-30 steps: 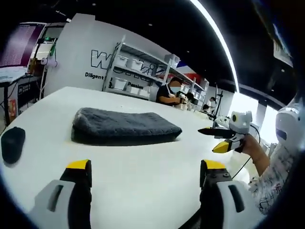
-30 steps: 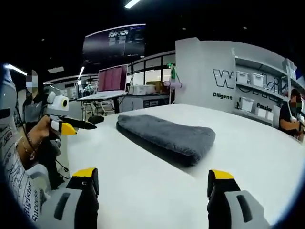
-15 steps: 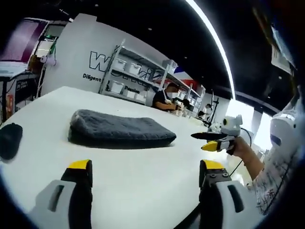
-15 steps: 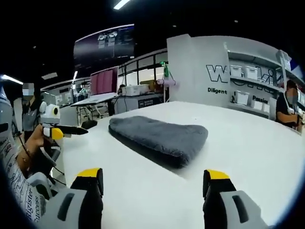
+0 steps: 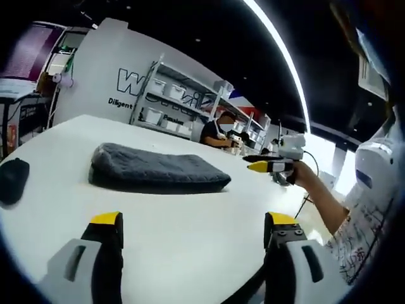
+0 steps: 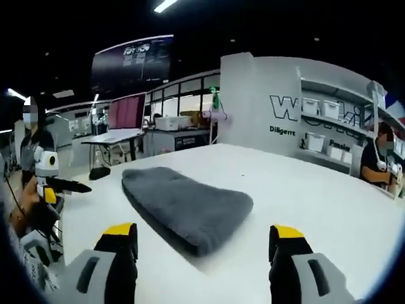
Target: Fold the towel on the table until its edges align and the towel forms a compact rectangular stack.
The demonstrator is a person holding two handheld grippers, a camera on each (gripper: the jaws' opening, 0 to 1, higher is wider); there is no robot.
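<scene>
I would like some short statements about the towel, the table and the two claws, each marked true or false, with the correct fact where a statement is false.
1. The grey towel lies folded on the white table. True.
2. The left claw is shut on the towel. False: it is open, its jaws wide apart and holding nothing.
3. The right claw is open and empty. True.
4. The towel hangs over the table's edge. False: it rests fully on the tabletop.
5. A dark object lies on the table apart from the towel. True.
</scene>
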